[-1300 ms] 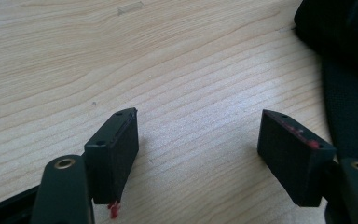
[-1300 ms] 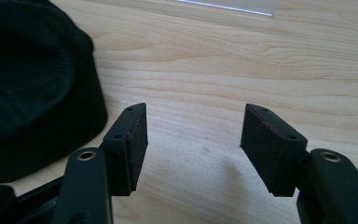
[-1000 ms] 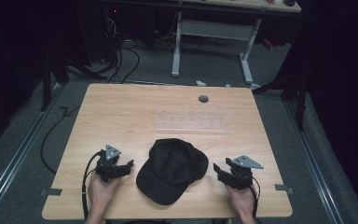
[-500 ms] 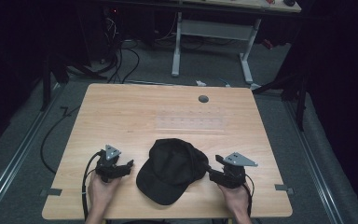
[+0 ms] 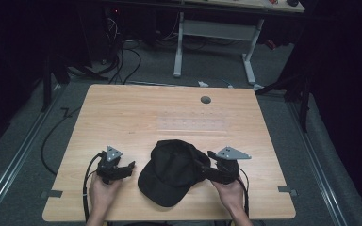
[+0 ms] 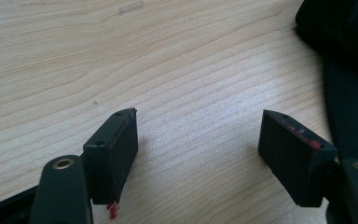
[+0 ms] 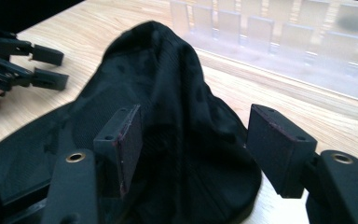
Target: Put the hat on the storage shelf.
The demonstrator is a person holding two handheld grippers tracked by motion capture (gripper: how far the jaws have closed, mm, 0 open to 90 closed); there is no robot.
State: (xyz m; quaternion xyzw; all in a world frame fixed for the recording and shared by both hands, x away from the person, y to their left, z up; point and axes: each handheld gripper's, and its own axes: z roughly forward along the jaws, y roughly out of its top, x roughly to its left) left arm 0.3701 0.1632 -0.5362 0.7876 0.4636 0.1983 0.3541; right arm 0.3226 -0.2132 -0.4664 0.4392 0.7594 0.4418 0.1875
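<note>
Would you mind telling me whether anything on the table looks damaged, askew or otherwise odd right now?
Only small things. The left gripper has red, worn-looking marks on its jaws, with a red fleck hanging under one. The black cap lies slumped, its crown creased rather than rounded. The wooden table shows no spill.

Lab: dark curtains, cables (image 5: pixel 122 61), workbench (image 5: pixel 217 28).

No readable text, label or number appears anywhere, as far as visible.
</note>
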